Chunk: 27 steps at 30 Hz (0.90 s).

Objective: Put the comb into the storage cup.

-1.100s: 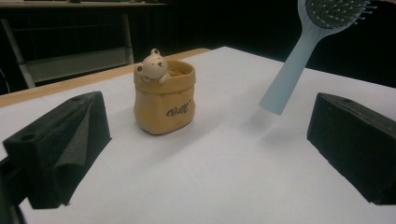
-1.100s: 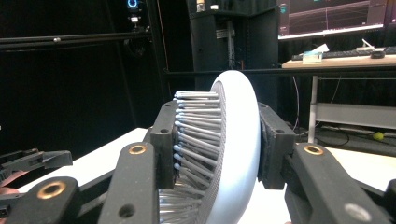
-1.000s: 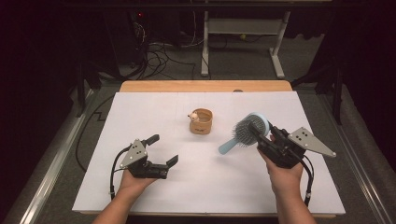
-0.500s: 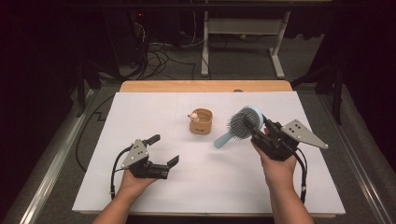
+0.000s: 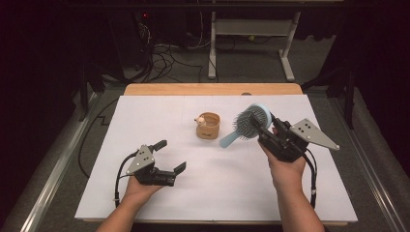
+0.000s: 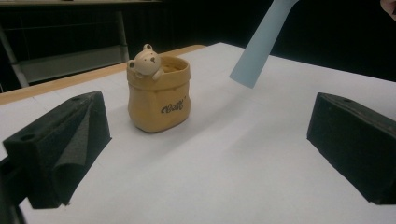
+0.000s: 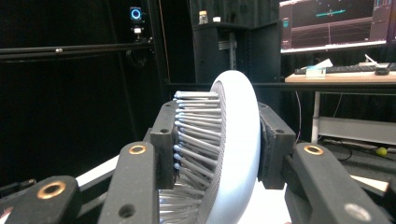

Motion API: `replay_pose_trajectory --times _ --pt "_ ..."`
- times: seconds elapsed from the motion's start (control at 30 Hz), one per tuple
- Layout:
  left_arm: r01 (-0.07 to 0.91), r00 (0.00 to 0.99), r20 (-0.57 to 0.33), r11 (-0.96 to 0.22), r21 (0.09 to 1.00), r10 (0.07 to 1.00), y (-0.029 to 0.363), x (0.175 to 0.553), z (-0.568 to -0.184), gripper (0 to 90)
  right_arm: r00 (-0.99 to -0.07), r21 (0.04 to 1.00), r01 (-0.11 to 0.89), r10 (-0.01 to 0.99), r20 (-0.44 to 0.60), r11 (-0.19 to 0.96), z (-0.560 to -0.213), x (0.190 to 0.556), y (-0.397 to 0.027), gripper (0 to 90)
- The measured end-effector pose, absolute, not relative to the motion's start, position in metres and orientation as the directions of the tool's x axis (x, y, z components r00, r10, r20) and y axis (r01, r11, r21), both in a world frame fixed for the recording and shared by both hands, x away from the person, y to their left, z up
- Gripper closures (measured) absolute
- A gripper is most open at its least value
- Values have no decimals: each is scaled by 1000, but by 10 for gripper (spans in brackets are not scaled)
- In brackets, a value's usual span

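Observation:
A light blue hairbrush hangs above the white table, head up, its handle pointing down and left toward the cup. My right gripper is shut on the brush head; in the right gripper view the pads clamp the bristles and the back of the hairbrush. A tan cup with a small bear on its rim stands mid-table; the cup also stands ahead in the left gripper view, with the brush handle above right. My left gripper rests low at the front left, open, nothing between its jaws.
The white sheet covers the table, with a wooden edge at the back. Cables and a metal stand lie on the floor behind. A desk with a monitor stands far off in the right gripper view.
My right gripper has carried the hairbrush left and a little up, bringing its handle closer to the cup. The left gripper and the cup have stayed put.

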<state>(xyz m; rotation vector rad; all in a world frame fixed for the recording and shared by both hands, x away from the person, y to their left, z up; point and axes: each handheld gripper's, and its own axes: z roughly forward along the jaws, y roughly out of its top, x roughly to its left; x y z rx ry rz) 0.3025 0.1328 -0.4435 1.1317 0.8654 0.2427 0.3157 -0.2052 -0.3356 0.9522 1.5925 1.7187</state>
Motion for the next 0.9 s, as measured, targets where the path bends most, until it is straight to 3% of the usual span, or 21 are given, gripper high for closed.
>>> replay_pose_trajectory --times 0.9 --pt "239 673 -473 438 867 568 132 300 -444 5 -545 992 5 831 109 -127 -314 328 -202 598"
